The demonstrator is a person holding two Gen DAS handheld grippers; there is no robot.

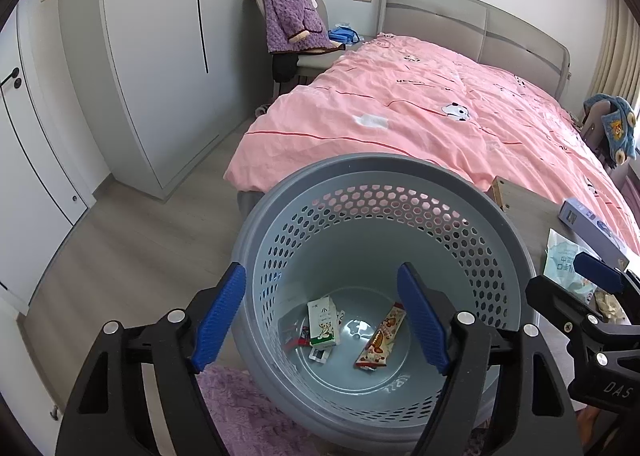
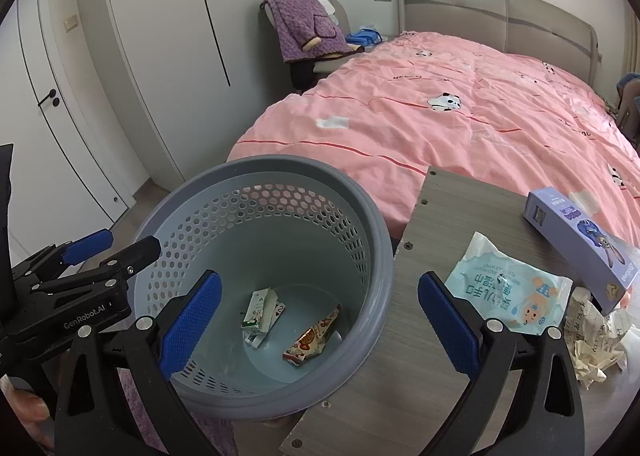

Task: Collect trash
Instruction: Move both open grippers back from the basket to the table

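Drop step looks done — left gripper (image 1: 322, 316) hangs over the grey basket (image 1: 516, 244), jaws spread wide, nothing between them. Snack wrapper (image 1: 380, 338) and small milk carton (image 1: 323, 322) lie on the basket floor. Right gripper (image 2: 320, 322) is likewise released and empty, straddling the basket rim and the desk's left edge. Remaining trash on the desk (image 2: 440, 208): wet-wipe pack (image 2: 508, 292) mid-desk, crumpled paper (image 2: 596, 340) at the right edge, purple box (image 2: 580, 240) toward the far right corner. Next, probably — right gripper swings over the wipe pack, pinches its thin flat edge, carries it to the basket.
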